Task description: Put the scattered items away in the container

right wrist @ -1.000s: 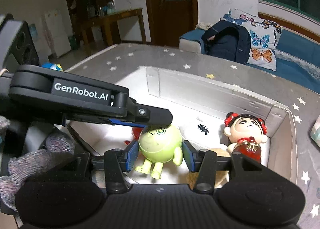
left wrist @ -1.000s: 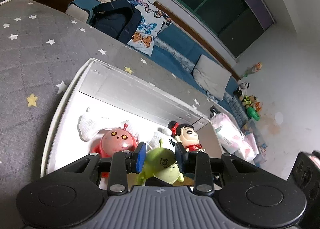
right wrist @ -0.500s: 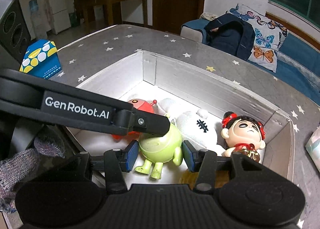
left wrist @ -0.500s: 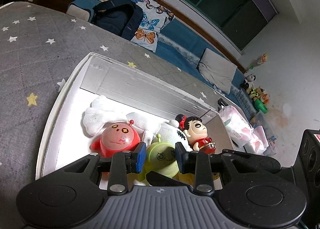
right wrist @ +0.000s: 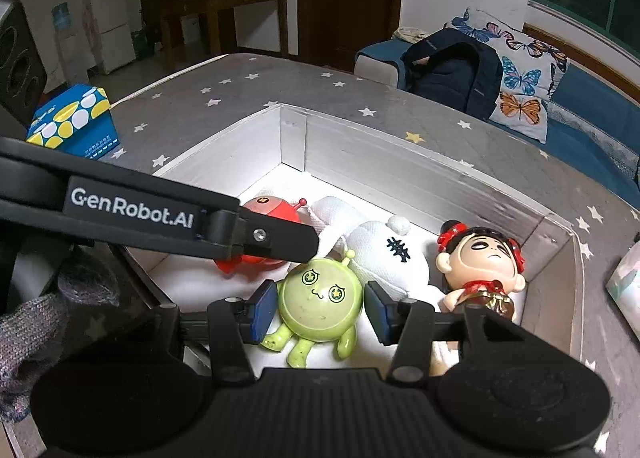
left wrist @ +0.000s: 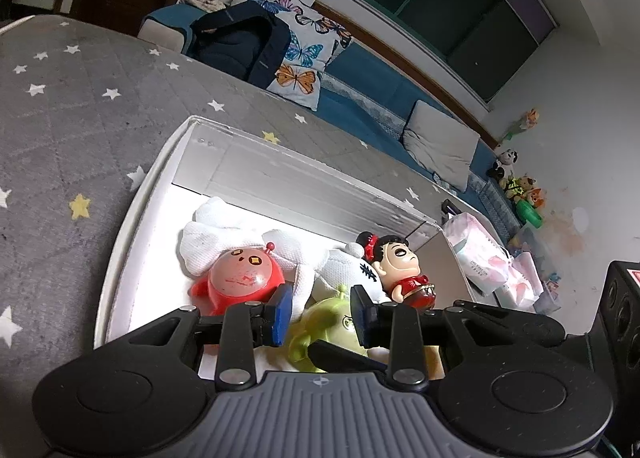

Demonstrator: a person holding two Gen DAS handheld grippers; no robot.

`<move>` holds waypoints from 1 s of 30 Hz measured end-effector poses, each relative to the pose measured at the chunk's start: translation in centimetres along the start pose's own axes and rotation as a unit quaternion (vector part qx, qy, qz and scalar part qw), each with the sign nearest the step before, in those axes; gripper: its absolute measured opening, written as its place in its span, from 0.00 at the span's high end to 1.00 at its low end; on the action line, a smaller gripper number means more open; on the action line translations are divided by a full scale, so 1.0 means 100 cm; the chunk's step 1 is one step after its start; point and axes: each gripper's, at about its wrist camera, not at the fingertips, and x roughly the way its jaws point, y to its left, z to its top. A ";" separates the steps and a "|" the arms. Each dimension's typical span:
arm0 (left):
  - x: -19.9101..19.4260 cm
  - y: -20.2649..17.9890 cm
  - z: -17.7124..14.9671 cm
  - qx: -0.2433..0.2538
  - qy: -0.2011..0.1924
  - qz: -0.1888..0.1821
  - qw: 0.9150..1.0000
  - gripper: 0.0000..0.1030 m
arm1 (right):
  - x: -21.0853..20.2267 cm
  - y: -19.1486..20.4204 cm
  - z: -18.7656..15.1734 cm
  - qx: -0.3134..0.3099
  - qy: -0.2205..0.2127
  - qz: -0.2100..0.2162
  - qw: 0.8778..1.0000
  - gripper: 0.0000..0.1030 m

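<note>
A white open box (left wrist: 168,162) (right wrist: 440,174) sits on the grey star-patterned bed. Inside lie a red round toy (left wrist: 240,278) (right wrist: 268,206), a white plush (left wrist: 224,230) (right wrist: 380,254), a doll with red bows (left wrist: 404,270) (right wrist: 480,262) and a green round alien toy (right wrist: 320,302) (left wrist: 328,326). My right gripper (right wrist: 318,310) is open, its blue pads on either side of the green toy with small gaps. My left gripper (left wrist: 320,312) is open and empty just above the toys; its finger (right wrist: 256,234) crosses the right wrist view.
A blue and yellow tissue box (right wrist: 72,122) sits on the bed's left. A pink and white pack (left wrist: 484,258) lies beside the box's right end. A dark backpack (right wrist: 452,70) and butterfly pillow (right wrist: 520,78) rest on the sofa behind.
My right gripper has lowered the green toy into the box and opened, so the toy now lies on the box floor. My left gripper has opened a little and stayed over the box.
</note>
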 end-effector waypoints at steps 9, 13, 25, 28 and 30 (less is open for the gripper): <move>-0.024 -0.014 -0.008 0.037 -0.028 0.032 0.998 0.67 | -0.022 0.002 -0.011 0.022 -0.032 0.001 0.999 0.52; -0.034 -0.021 -0.016 0.057 -0.035 0.053 0.996 0.67 | -0.038 0.006 -0.020 0.032 -0.055 -0.002 0.998 0.51; -0.079 -0.044 -0.044 0.105 -0.075 0.099 0.987 0.65 | -0.092 0.021 -0.048 0.068 -0.132 -0.019 0.989 0.26; -0.089 -0.048 -0.053 0.117 -0.084 0.109 0.984 0.65 | -0.102 0.026 -0.059 0.069 -0.146 -0.026 0.987 0.15; -0.095 -0.049 -0.060 0.121 -0.088 0.121 0.981 0.65 | -0.108 0.029 -0.066 0.070 -0.152 -0.032 0.985 0.14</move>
